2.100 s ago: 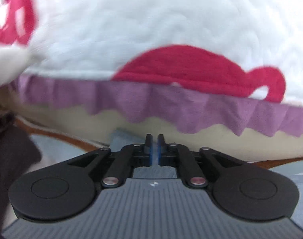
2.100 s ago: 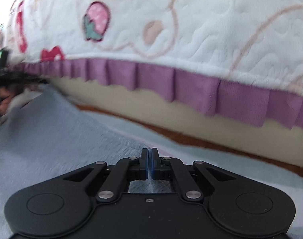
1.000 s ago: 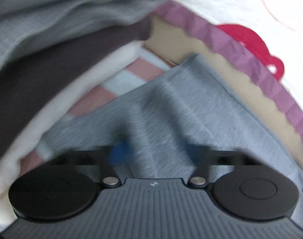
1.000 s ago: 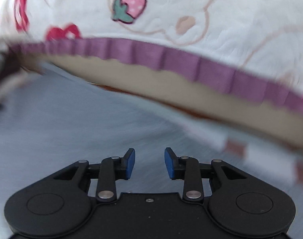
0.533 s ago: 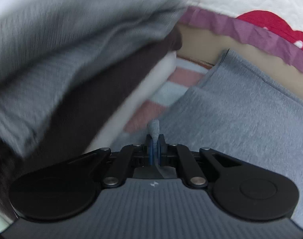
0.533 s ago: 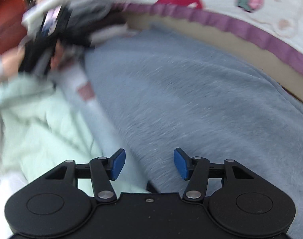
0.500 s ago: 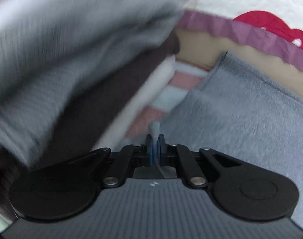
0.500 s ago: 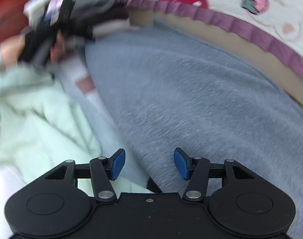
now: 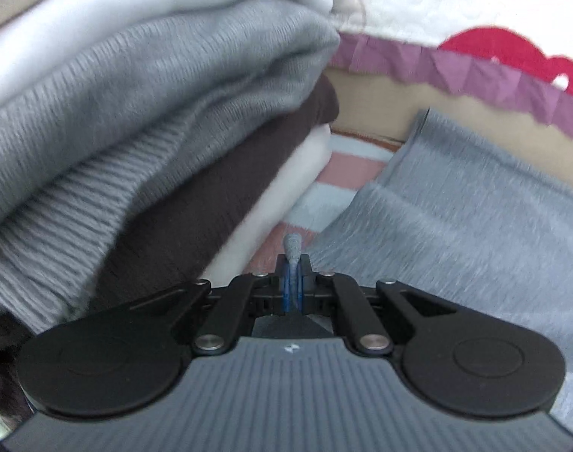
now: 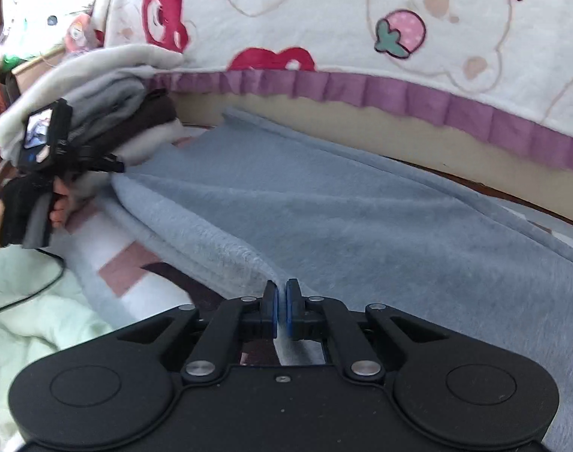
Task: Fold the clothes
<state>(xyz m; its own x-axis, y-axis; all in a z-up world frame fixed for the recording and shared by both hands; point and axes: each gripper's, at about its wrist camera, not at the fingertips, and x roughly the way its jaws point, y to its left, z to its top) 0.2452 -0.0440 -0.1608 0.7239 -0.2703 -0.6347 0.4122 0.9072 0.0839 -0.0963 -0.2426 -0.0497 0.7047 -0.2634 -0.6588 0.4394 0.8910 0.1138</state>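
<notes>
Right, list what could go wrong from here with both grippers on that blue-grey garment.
The left gripper pinches only a thin tip of the blue-grey garment; it may slip free under tension. The stack of folded clothes sits right beside that corner and could topple. The right gripper grips just the near edge, so the fold may come out uneven.

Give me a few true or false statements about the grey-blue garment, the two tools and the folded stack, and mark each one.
1. The left tool is shut on an edge of the grey-blue garment. True.
2. The right tool stands wide open above the garment. False: it is shut on the garment's near edge.
3. The stack of folded clothes lies left of the garment in the left wrist view. True.
4. The stack's top layer is dark brown. False: pale grey is on top; the brown layer lies lower.
5. The quilt has a purple frill. True.
</notes>
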